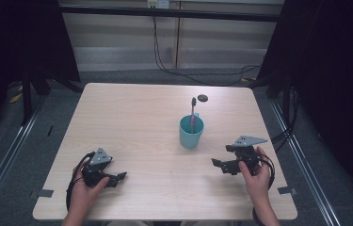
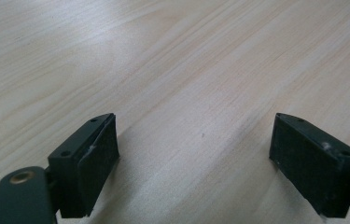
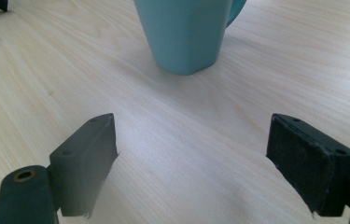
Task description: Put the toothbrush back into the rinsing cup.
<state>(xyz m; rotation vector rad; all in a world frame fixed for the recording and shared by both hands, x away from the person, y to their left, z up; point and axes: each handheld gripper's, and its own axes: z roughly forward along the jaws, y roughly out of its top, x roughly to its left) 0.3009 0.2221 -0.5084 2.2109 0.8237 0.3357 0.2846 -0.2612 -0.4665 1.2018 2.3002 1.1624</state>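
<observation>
My left gripper (image 1: 120,176) rests low on the wooden table (image 1: 132,117), at about 7 o'clock from the middle of the table. Its jaws stand wide apart with nothing between them. In the left gripper view I see just bare wood past my left gripper (image 2: 193,154).

The teal cup (image 1: 191,133) stands upright a bit right of the middle of the table, at about 2 o'clock from my left gripper and about 11 o'clock from my right one. A pink toothbrush (image 1: 193,114) stands in the cup, brush end up, leaning on the far rim. I cannot tell if anything else is in there. A small dark round thing (image 1: 203,98) lies flat on the table just past the cup, at about 1 o'clock from it.

My right gripper (image 1: 217,163) sits at about 4 o'clock from the cup, near it but not touching. Its jaws are wide apart too and hold nothing. In the right gripper view my right gripper (image 3: 193,154) points at the cup (image 3: 186,32), which is straight ahead at 12 o'clock.

I think the work is either just starting or just done, and I cannot tell which. Both my hands are free, and the toothbrush is in the cup.
</observation>
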